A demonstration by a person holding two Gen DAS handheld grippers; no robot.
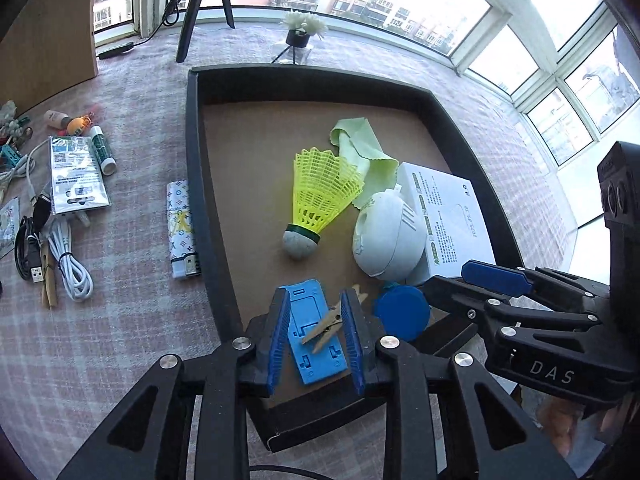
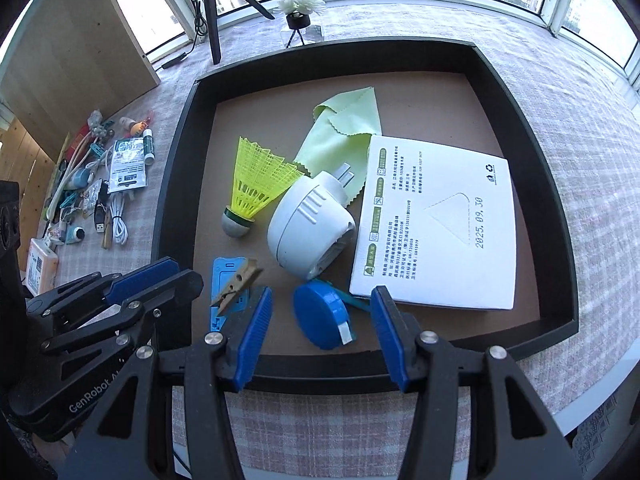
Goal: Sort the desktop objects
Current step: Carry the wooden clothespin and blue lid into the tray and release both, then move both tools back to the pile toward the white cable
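Left wrist view: left claw (image 1: 316,332) is parting, releasing the peg (image 1: 326,326) into the tray (image 1: 196,184); right claw (image 2: 320,330) is hanging apart over the tape (image 2: 322,316).

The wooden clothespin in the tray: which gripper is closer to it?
Left. The left gripper is right over the wooden clothespin, which lies between its fingers on a blue plate. The right gripper is beside it, over the blue tape measure.
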